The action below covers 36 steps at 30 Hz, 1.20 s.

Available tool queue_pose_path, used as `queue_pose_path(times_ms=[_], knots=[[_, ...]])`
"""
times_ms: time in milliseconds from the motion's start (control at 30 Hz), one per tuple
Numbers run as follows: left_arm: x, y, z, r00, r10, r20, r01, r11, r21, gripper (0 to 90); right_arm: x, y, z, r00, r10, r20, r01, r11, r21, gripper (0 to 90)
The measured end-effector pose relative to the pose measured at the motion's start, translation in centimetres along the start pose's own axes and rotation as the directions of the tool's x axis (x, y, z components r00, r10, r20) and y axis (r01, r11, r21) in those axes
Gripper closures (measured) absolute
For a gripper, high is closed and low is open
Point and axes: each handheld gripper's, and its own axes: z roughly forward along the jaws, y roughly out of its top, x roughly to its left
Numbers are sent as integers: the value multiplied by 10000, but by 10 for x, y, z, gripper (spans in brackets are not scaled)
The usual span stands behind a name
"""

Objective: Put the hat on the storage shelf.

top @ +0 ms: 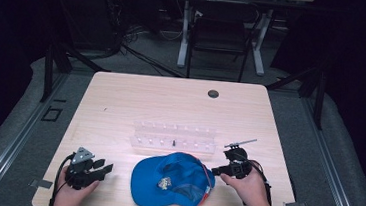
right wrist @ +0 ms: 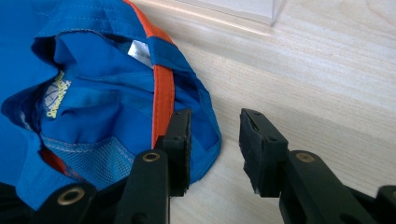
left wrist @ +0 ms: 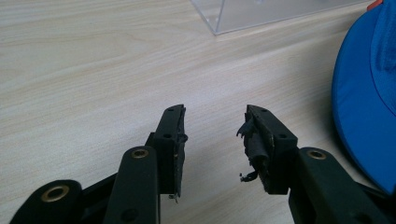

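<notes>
Both tongs wide, empty: right tongs (right wrist: 215,149) at blue cap (top: 171,180) rim nr tabletop (top: 121,97) front edge. Pinch orange-trimmed rim squarely; left tongs (left wrist: 215,140) ready opp. side.

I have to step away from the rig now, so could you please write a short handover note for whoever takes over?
Left gripper: open, holding nothing, over bare table left of the blue cap.
Right gripper: open, at the cap's back edge, one jaw over the fabric, not clamped.
The cap lies upside down on the near side, in front of the clear plastic rack.
Done: nothing gripped yet.
Left: probably close the right gripper on the rim, then bring the left in.
</notes>
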Motion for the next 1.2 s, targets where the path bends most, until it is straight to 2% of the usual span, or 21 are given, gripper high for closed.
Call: queue_pose_path(times_ms=[633,767,800,833,967,1000,1100,1133,1167,1200], knots=[[0,0,1,10000,16,-3,-16,10000,54,587,5,4,17,9997,-188,-164,199,9975,681,645],[0,0,0,10000,22,-5,-22,10000,43,587,5,5,20,9998,-207,-60,211,9972,719,654],[0,0,0,10000,18,-11,-17,10000,39,588,4,5,20,9996,-286,-54,290,9956,895,654],[0,0,1,10000,19,-3,-19,10000,44,587,5,5,22,9997,-203,-95,210,9966,796,652],[0,0,1,10000,33,4,-33,10000,68,587,7,6,26,9989,-476,24,472,9942,968,639],[0,0,1,10000,57,12,-57,10000,82,587,6,6,29,9992,-395,-117,404,9947,947,640],[0,0,1,10000,52,10,-52,10000,75,587,6,6,31,9995,-288,-159,301,9954,908,647],[0,0,1,10000,51,11,-51,10000,77,587,8,5,34,9998,-49,-179,61,9978,662,659],[0,0,1,10000,52,10,-52,10000,75,588,7,5,34,9998,-76,-164,88,9973,727,665],[0,0,1,10000,53,6,-53,10000,73,587,7,7,33,9995,-263,-149,277,9939,1064,680]])
